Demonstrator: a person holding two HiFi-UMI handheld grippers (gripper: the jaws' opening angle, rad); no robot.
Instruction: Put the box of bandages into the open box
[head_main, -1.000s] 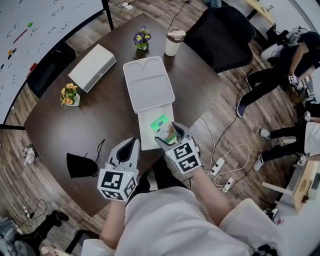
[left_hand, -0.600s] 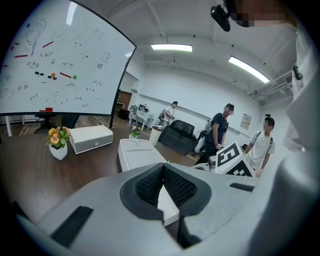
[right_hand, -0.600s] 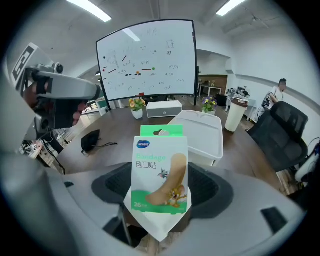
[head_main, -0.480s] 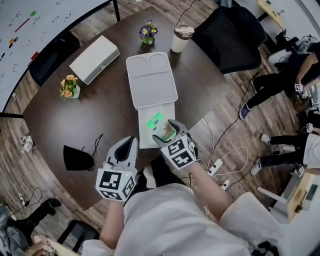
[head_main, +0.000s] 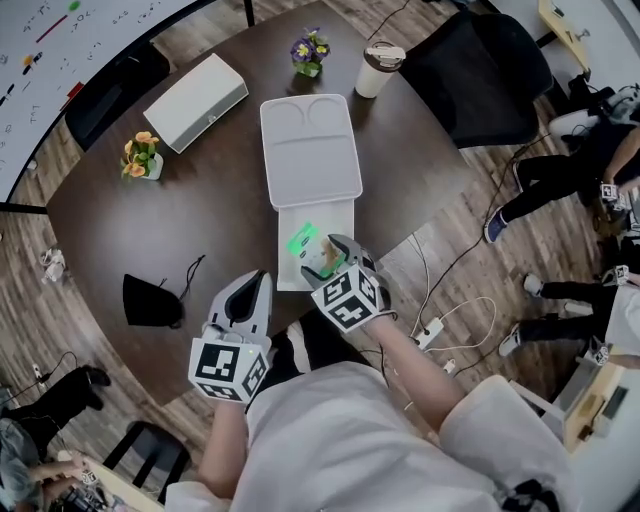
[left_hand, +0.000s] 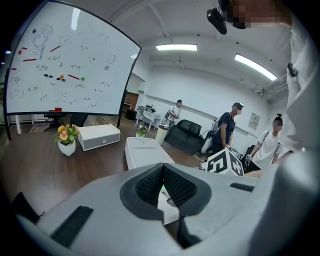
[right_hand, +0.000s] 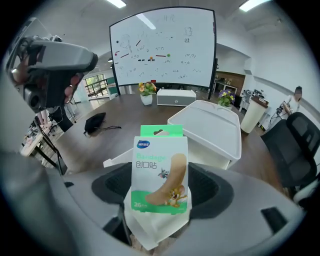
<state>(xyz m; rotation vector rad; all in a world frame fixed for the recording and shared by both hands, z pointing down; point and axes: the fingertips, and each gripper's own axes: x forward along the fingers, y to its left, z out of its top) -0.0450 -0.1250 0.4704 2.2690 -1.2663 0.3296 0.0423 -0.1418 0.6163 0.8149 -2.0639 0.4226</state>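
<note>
The open white box (head_main: 341, 214) lies mid-table with its lid (head_main: 310, 150) folded back away from me. My right gripper (head_main: 328, 262) is shut on the box of bandages (head_main: 319, 258), a green and white pack, and holds it over the near end of the open box. In the right gripper view the bandage box (right_hand: 160, 170) stands upright between the jaws of that gripper (right_hand: 161, 200), with the white box (right_hand: 210, 127) just beyond. My left gripper (head_main: 256, 283) hovers near the table's front edge, left of the box, shut and empty (left_hand: 162, 175).
A long white case (head_main: 195, 88), two small flower pots (head_main: 142, 158) (head_main: 311, 50) and a coffee cup (head_main: 381, 68) stand at the far side. A black pouch (head_main: 150, 300) lies to the left. A black chair (head_main: 480, 70), floor cables (head_main: 440, 325) and seated people are on the right.
The head camera shifted a little. My right gripper keeps the bandage box over the near end of the open box, turned slightly. The left gripper has barely moved.
</note>
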